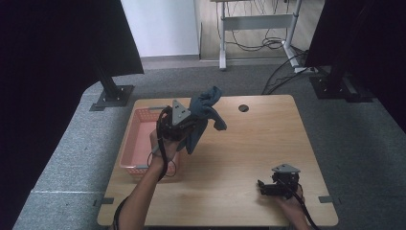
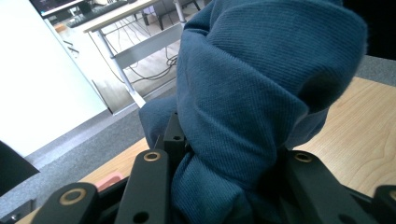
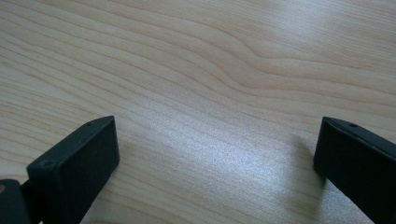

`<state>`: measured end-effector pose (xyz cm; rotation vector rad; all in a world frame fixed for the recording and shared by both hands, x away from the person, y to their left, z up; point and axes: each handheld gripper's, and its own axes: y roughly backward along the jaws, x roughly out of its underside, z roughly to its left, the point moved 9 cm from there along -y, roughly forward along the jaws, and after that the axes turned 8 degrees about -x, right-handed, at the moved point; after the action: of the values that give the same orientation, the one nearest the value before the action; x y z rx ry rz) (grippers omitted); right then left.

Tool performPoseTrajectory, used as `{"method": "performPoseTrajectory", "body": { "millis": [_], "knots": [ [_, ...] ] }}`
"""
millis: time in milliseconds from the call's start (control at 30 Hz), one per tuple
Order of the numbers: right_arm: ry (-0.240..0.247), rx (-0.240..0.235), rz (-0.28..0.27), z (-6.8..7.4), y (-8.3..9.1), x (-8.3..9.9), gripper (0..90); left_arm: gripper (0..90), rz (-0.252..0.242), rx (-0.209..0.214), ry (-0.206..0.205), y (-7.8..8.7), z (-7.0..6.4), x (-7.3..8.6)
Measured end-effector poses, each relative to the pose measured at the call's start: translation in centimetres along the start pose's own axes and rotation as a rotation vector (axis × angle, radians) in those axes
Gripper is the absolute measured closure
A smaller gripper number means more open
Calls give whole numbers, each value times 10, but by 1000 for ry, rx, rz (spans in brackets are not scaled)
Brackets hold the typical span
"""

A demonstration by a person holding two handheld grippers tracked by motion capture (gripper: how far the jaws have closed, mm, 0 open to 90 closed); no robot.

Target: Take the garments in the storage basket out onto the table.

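Just right of the pink plastic basket (image 1: pixel 143 139), our left gripper (image 1: pixel 191 125) clamps the blue knitted cloth (image 1: pixel 203 112), hanging lengthwise; the right gripper (image 1: pixel 262 187) rests wide open.

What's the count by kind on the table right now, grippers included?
Blue cloth: 1, clamped in the left gripper, held up off the table
Pink basket: 1, at the table's left edge
Grippers: 2, the right gripper open and low over bare wood
Total: 4
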<state>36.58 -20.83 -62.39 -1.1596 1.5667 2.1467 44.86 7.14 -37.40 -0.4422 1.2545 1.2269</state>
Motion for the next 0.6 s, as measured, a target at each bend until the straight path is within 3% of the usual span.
{"method": "performPoseTrajectory", "body": {
  "millis": [133,600],
  "knots": [
    [0,0,0,0,0,0,0,652,5,18,-6,-6,-10,-1],
    [0,-1,0,0,0,0,0,651,18,35,-9,-15,-24,1]
  ]
}}
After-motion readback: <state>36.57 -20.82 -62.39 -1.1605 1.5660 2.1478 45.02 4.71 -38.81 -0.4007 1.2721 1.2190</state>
